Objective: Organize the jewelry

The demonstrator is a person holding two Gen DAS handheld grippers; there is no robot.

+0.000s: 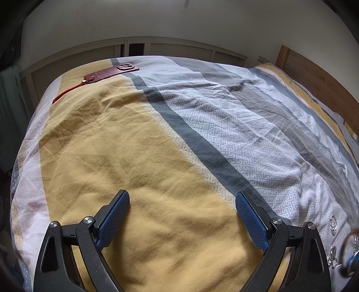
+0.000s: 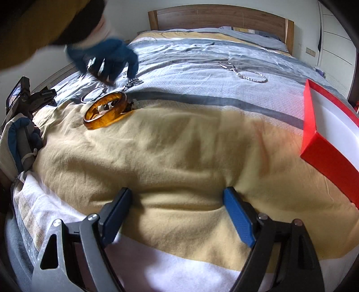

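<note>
Only right view: bangle (image 2: 105, 110), box (image 2: 329, 139).

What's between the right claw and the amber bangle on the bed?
Only bare yellow bedspread, wrinkled, in the right wrist view. The open right claw sits well short of the amber bangle, with nothing lying between them.

Bed (image 2: 179, 143) w/ wrinkled cover, yellow, grey, white stripes; wood headboard (image 2: 219, 15) at far end. On cover: amber bangle (image 2: 105, 110) at yellow/grey border, thin wire hoop (image 2: 92, 95) just beside it, small silver pieces (image 2: 133, 83) close behind. Silver chain necklace (image 2: 246, 75) well apart, on grey. Red box (image 2: 329, 143) at right edge. Red phone (image 1: 112, 73) w/ red cord (image 1: 69, 93) at far corner.
</note>
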